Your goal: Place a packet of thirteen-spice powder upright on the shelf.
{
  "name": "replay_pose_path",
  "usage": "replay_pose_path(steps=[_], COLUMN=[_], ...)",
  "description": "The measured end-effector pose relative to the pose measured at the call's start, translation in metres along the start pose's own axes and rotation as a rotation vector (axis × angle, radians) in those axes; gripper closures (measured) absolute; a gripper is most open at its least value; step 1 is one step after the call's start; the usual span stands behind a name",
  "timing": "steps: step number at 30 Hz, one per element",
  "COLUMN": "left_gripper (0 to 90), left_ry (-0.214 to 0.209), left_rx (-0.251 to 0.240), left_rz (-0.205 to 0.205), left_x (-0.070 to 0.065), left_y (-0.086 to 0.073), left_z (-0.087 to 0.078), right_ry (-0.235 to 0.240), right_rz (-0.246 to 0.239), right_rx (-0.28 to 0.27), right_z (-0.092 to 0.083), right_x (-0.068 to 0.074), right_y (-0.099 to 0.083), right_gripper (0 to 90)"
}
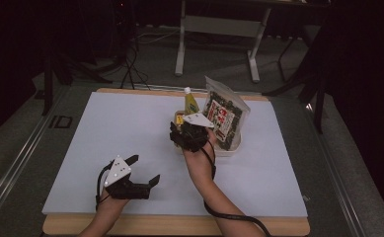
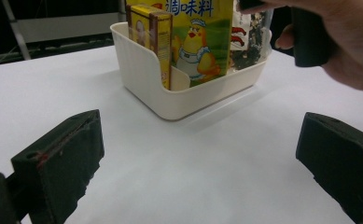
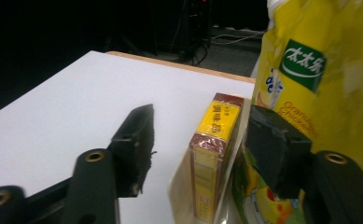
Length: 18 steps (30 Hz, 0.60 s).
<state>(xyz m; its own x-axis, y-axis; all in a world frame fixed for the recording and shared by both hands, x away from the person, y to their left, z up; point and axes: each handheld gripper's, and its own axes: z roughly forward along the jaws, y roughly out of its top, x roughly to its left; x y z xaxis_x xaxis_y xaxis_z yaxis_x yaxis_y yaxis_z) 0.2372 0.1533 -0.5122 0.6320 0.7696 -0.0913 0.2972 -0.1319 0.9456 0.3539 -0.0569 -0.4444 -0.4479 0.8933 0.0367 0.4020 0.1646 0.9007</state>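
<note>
White table sheet (image 1: 130,143) on wooden board (dark room behind).

Small yellow box (image 3: 214,154) with dark red-brown ends, standing upright on its narrow end in the cream bin (image 2: 146,79), against the wall at one end. Just beside it stands the yellow seasoning pouch (image 2: 202,42) printed with a cartoon chick; its white cap (image 1: 187,91) points up.
</note>
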Motion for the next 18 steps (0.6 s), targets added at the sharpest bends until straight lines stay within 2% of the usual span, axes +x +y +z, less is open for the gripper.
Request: replay_pose_path(steps=[2, 4, 5, 6, 7, 12, 15, 18], left_gripper=[1.2, 1.2, 1.2, 1.2, 1.2, 1.2, 1.2, 1.2], left_ry=[0.000, 0.000, -0.004, -0.004, -0.004, -0.007, -0.003, -0.006], left_rx=[0.002, 0.002, 0.002, 0.002, 0.001, 0.002, -0.002, -0.003], left_rz=[0.003, 0.003, 0.004, 0.004, 0.004, 0.007, 0.012, 0.010], left_x=[0.000, 0.000, 0.000, 0.000, 0.000, 0.000, -0.001, -0.001], left_y=[0.000, 0.000, 0.001, 0.001, 0.001, -0.001, 0.000, 0.000], left_z=[0.000, 0.000, 0.000, 0.000, 0.000, 0.000, -0.001, -0.001], right_ry=[0.025, 0.036, 0.067, 0.067, 0.100, 0.147, 0.179, 0.191], right_rz=[-0.002, -0.007, -0.023, -0.023, -0.025, -0.053, -0.051, -0.070], right_rx=[-0.008, -0.004, -0.018, -0.018, -0.023, -0.045, -0.059, -0.062], right_z=[-0.004, -0.005, -0.010, -0.010, -0.013, -0.020, -0.027, -0.034], right_x=[-0.004, -0.005, -0.008, -0.008, -0.009, -0.010, -0.015, -0.020], right_y=[0.001, 0.002, 0.001, 0.001, 0.000, -0.003, -0.003, -0.004], right_gripper=[34.5, 34.5, 25.9, 25.9, 20.6, 16.7, 15.2, 14.1])
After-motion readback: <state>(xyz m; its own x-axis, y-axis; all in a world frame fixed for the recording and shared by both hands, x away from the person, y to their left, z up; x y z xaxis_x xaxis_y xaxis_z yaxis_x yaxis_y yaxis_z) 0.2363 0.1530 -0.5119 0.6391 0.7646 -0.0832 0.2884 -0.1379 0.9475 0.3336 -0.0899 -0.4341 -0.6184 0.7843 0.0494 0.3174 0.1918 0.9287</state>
